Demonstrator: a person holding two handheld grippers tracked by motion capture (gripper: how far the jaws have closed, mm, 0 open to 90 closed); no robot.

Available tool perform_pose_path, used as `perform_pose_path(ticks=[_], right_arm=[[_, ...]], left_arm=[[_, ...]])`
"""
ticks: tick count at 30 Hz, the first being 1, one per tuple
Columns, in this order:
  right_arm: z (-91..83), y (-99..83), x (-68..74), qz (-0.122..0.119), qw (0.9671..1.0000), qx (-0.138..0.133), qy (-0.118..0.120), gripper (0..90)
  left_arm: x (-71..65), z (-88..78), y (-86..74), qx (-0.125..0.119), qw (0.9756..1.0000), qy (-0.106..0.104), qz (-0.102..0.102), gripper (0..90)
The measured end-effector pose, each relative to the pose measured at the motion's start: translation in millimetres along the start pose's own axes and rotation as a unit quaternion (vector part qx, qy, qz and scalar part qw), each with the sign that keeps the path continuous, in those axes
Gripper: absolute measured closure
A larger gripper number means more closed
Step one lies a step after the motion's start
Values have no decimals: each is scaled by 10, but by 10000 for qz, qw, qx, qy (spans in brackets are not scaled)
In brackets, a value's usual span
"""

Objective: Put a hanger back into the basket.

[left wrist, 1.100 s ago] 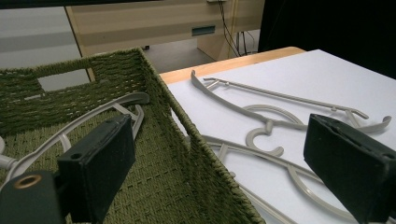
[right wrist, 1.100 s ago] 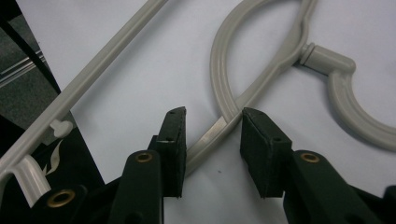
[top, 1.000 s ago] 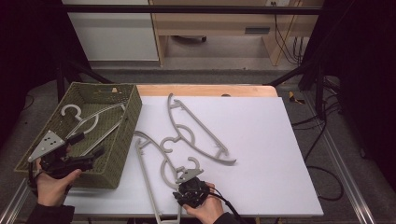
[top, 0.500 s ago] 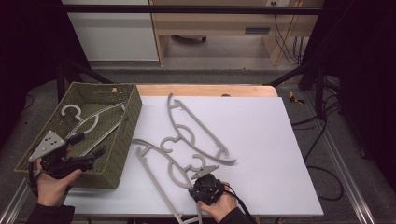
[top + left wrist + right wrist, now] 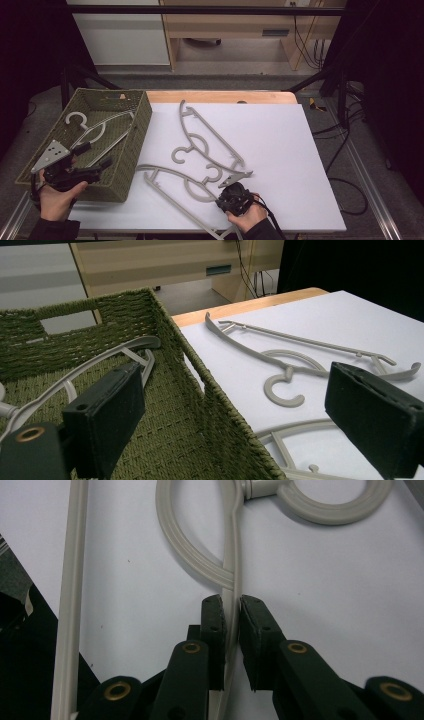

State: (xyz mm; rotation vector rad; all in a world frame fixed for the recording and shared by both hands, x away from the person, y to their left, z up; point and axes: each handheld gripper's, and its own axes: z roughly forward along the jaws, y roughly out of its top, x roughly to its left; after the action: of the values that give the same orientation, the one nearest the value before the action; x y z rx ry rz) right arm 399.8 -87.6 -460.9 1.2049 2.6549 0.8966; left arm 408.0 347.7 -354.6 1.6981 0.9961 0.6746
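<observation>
Right hand-held gripper (image 5: 235, 195) closing, left (image 5: 75, 172) agape.

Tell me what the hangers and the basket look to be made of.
Hangers: probably moulded plastic, matt pale grey, with ribbed edges and one-piece hooks, as on the one held in the right tongs. Basket: woven cord or fibre, olive green, dull; its plaited texture shows in the left gripper view.

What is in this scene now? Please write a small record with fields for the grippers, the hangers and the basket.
right gripper: jaws have just been closing, pads now pressed on the arm of the near hanger
left gripper: jaws wide open, one over the basket, one over the table, nothing between them
far hanger: lies flat on the white table
basket: green, woven, at the table's left edge
hanger in basket: lies inside on the bottom
</observation>
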Motion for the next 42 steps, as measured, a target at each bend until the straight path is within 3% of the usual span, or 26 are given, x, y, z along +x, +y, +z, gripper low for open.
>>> perform_pose_path(ticks=[8, 11, 16, 20, 24, 27, 33, 38, 42], right_arm=[[-51, -39, -47, -160, 9999, 43, -35, 800], [-97, -79, -64, -177, 9997, -71, -138, 694], [-215, -212, -106, -52, 9997, -73, -233, 631], [-252, -287, -94, 3, 9999, -88, -122, 639], [-182, -273, 3, -114, 9998, 119, -79, 637], [-153, -242, 69, -312, 9986, 228, -347, 680], [-139, -181, 111, -120, 9966, 479, -657, 778], [-133, -137, 106, -67, 9961, 632, -609, 810], [-140, -125, 12, 152, 9975, 611, -333, 821]], left_arm=[[-7, 8, -2, 22, 10000, -9, 15, 84], [-8, 3, 1, 17, 10000, -15, 16, 84], [-14, 6, 4, 24, 10000, -24, 19, 84], [-28, 24, 0, 71, 9999, -40, 65, 84], [-35, 39, -4, 108, 9999, -45, 77, 84], [-38, 50, -9, 126, 9999, -41, 71, 84], [-55, 71, -12, 163, 9998, -52, 129, 84], [-74, 85, -12, 178, 9997, -75, 131, 84], [-85, 84, -6, 175, 9997, -88, 162, 84]])
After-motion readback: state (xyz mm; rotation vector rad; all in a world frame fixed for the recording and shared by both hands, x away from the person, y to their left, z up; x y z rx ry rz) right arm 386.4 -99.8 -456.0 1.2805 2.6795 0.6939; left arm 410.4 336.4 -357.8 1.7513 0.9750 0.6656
